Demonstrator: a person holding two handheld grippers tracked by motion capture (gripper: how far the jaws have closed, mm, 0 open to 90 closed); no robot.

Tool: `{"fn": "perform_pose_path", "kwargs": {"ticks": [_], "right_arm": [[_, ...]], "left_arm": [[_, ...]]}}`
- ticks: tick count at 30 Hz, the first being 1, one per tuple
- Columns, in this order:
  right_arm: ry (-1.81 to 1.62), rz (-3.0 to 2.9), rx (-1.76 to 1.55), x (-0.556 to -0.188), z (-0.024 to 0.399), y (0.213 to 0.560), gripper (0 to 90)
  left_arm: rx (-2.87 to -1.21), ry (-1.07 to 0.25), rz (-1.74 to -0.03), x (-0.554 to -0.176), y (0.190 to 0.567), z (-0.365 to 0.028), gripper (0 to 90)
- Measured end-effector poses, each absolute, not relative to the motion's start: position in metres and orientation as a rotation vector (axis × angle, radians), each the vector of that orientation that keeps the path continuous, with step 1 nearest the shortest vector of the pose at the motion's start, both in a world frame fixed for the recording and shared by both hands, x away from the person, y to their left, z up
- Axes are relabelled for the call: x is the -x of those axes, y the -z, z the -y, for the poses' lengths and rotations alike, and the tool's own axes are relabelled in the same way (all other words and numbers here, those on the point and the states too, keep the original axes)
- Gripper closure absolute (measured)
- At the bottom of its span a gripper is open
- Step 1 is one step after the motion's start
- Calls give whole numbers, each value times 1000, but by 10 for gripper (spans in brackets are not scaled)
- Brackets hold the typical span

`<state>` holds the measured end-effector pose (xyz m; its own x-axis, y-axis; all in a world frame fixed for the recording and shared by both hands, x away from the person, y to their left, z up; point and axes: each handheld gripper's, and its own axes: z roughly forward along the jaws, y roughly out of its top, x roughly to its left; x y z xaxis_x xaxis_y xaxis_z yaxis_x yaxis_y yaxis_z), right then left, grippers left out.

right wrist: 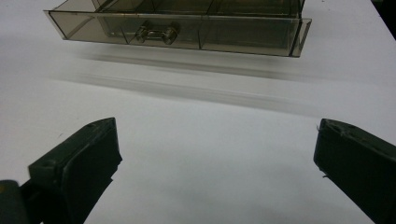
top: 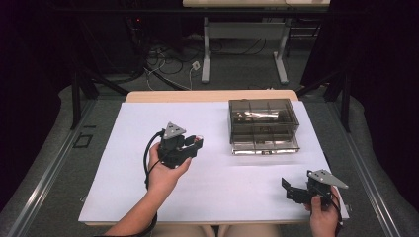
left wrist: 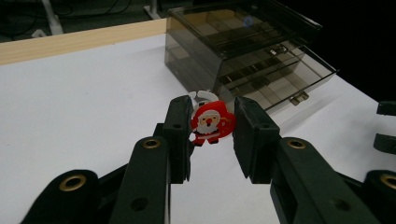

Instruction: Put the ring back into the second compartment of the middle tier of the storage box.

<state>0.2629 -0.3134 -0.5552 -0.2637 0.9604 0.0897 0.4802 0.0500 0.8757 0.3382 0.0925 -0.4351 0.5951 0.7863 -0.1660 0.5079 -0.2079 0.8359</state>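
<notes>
A small red and white Santa figure [left wrist: 211,122] hangs above the white sheet, pinched between the two black jaws of my left gripper [left wrist: 212,116]. In the high view that gripper [top: 196,142] is held left of centre, with the Santa figure [top: 198,142] at its tip, pointing toward a smoky clear drawer box [top: 263,118]. The box's bottom drawer [top: 265,143] is pulled out, and its front handle [right wrist: 156,32] faces my right gripper. My right gripper [top: 290,190] rests low at the front right, open [right wrist: 217,149], with nothing between its jaws.
A white sheet [top: 148,197] covers most of the wooden table [top: 207,95]. The drawer box [left wrist: 243,42] has divided compartments, and the open drawer [left wrist: 275,86] sticks out toward the front. Beyond the table are dark floor, cables and another table's legs [top: 206,54].
</notes>
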Motion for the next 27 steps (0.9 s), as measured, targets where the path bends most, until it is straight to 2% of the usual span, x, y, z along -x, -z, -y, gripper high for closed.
{"fn": "perform_pose_path", "kwargs": {"ticks": [27], "right_arm": [[-1156, -1795, -1444, -262, 316, 553, 1]], "left_arm": [[-1896, -331, -998, -362, 425, -33, 678]]}}
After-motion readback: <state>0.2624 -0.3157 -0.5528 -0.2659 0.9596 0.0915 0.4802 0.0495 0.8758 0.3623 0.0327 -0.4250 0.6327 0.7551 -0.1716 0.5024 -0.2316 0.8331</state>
